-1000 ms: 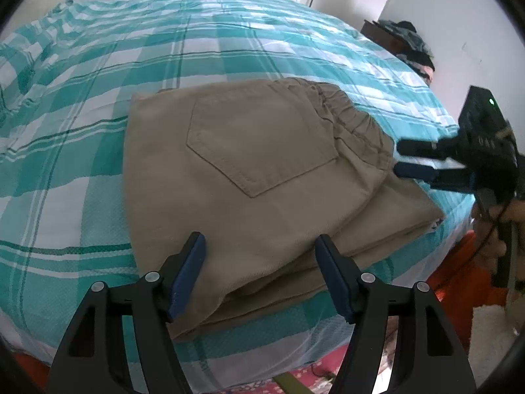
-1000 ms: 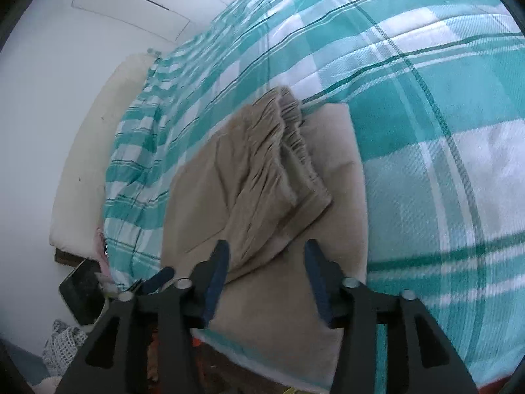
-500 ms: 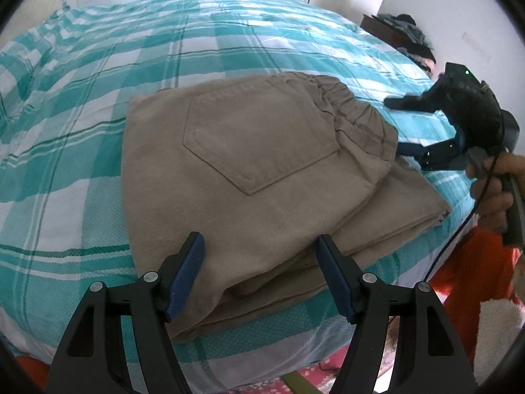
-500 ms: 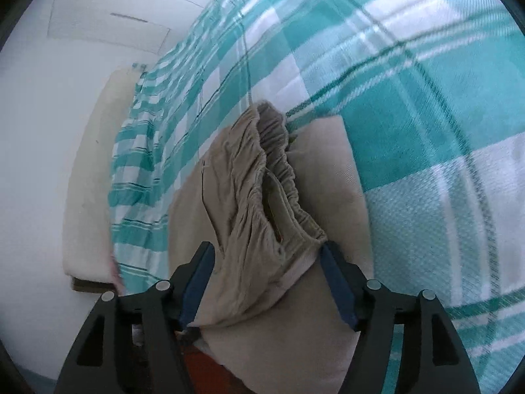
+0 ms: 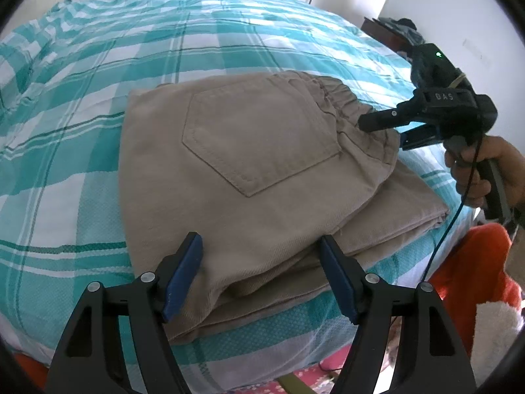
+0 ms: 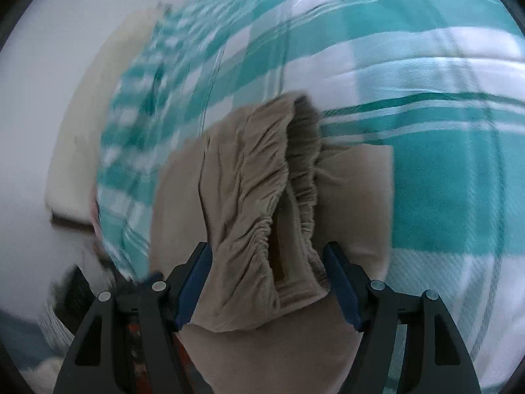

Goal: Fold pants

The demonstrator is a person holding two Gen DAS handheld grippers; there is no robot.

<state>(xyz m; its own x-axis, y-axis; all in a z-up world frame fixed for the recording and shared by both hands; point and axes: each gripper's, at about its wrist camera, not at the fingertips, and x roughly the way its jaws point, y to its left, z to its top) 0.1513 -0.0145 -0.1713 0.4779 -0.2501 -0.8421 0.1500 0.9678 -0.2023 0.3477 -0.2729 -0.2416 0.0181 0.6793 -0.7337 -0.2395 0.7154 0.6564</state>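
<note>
The khaki pants lie folded in a stack on the bed, back pocket up, elastic waistband at the right. My left gripper is open, its fingers on either side of the stack's near folded edge. My right gripper is open with one finger above and one below the waistband. In the right wrist view the gathered waistband sits between the open fingers of the right gripper.
The bed is covered with a teal and white plaid sheet. The pants lie close to the bed's near edge. An orange cloth lies below the edge at right. A dark cabinet with clothes stands at the far right wall.
My right gripper has moved in onto the waistband, which now lies between its fingers. My left gripper has barely moved.
</note>
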